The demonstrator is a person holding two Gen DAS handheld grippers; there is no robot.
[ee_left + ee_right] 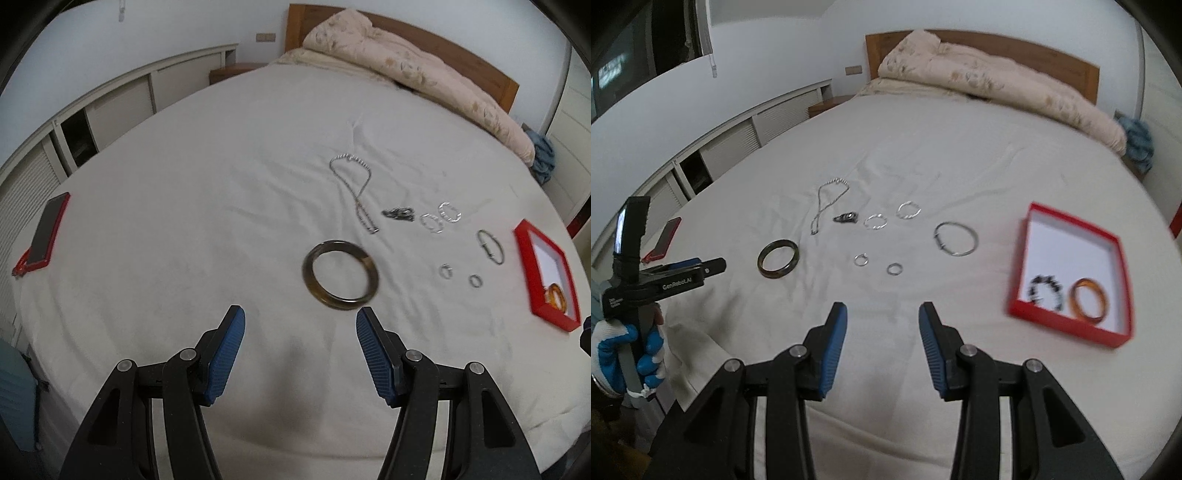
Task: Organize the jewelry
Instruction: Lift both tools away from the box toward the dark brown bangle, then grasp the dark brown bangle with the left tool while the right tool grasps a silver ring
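Observation:
Jewelry lies spread on a white bed sheet. A dark brown bangle (340,275) (778,258) sits just ahead of my open left gripper (300,320), which holds nothing. Beyond it are a silver chain necklace (354,188) (827,201), a dark clump of chain (399,213) (846,217), two twisted silver rings (441,218) (892,217), a thin silver bracelet (956,238) (490,246) and two small rings (877,264) (460,276). A red box (1071,326) (554,317) at the right holds an amber bangle (1089,301) and a dark beaded bracelet (1044,290). My right gripper (882,312) is open and empty.
A phone in a red case (46,232) (665,240) lies at the bed's left edge. A folded quilt (406,62) and wooden headboard (1034,48) are at the far end. White cabinets (110,107) line the left wall. A gloved hand (624,350) holds the left gripper.

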